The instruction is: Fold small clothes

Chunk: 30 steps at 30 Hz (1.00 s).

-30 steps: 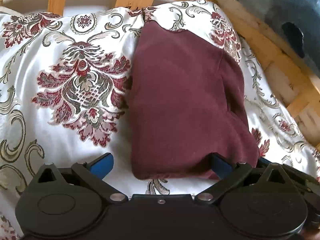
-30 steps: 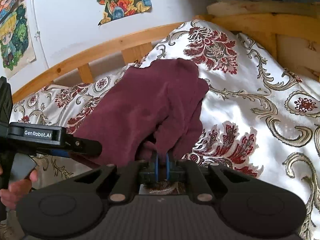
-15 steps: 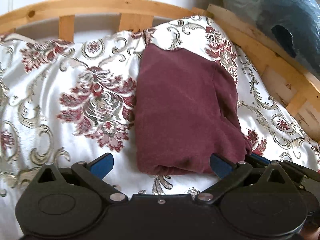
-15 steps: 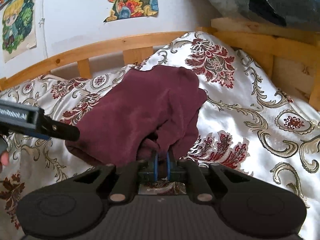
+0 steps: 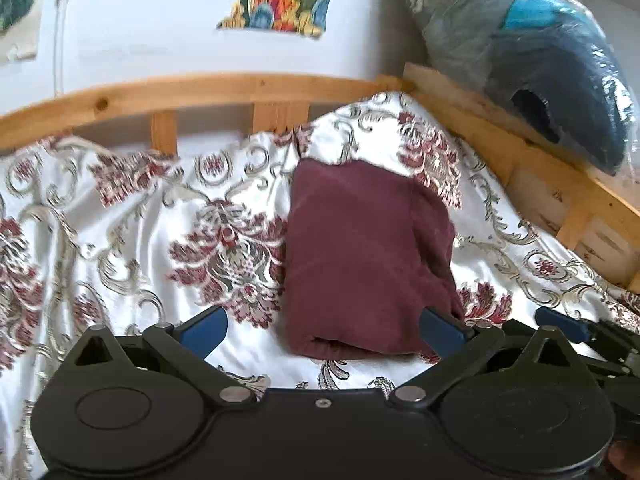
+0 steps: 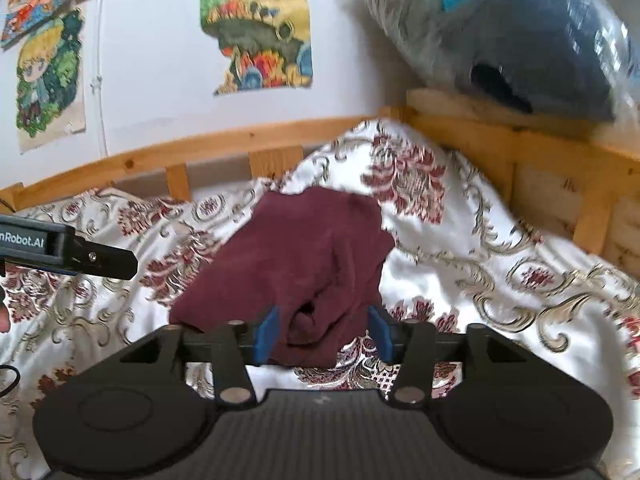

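A dark maroon garment [image 5: 368,264] lies folded in a rough rectangle on the white bedspread [image 5: 120,264] with its red and gold floral pattern. My left gripper [image 5: 322,330] stands open just above the garment's near edge, its blue pads [image 5: 204,330] wide apart and touching nothing. In the right wrist view the garment [image 6: 304,264] shows a rumpled near corner. My right gripper [image 6: 323,334] is opening, with that corner loose between the blue pads [image 6: 266,334], which do not press on it. The left gripper's finger [image 6: 96,258] juts in from the left.
A wooden bed rail [image 5: 200,88] with slats runs along the back and down the right side [image 5: 560,200]. On the right rail rests a plastic-wrapped blue and grey bundle [image 5: 560,60]. Posters [image 6: 256,28] hang on the white wall behind.
The right gripper, shut on the garment's near corner before, has spread its jaws and let go. Both grippers have pulled back and risen, so the garment looks smaller and the wall shows.
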{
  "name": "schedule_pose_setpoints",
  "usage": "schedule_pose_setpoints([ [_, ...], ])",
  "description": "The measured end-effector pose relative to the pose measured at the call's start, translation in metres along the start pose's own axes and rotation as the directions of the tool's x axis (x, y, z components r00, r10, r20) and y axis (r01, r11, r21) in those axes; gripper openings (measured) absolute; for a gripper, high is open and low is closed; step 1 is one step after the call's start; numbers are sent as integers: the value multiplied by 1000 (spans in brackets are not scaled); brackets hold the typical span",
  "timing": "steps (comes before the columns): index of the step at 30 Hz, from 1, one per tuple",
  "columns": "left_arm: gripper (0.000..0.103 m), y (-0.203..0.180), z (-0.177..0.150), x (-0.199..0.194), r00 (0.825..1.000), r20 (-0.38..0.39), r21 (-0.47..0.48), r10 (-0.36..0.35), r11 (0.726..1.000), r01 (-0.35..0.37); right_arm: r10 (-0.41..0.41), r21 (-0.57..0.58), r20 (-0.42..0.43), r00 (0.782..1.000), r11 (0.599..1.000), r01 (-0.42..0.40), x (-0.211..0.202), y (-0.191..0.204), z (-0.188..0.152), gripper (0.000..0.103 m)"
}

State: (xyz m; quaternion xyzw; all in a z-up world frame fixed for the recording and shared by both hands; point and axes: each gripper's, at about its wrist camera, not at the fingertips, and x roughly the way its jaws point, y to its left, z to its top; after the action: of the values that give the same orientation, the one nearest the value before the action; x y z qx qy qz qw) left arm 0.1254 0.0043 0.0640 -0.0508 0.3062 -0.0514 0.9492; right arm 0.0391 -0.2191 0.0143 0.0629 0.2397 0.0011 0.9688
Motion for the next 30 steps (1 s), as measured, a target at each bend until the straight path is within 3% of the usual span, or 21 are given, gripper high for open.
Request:
schedule_pose_setpoints([
  [11,102,7,-21,-86,991,119,24,63,998,-66,10,-60,96,995,998,-5,-80,22,14,103],
  [20,102,27,-58,-124,981,136,-22,139,990,-137,26,-53,111,993,998,-20,-108,30,1,103],
  [30,102,39,-96,-110,980,89,-80,177,982,-170,0,-19,33,999,1000,0,-110,27,-21,103],
])
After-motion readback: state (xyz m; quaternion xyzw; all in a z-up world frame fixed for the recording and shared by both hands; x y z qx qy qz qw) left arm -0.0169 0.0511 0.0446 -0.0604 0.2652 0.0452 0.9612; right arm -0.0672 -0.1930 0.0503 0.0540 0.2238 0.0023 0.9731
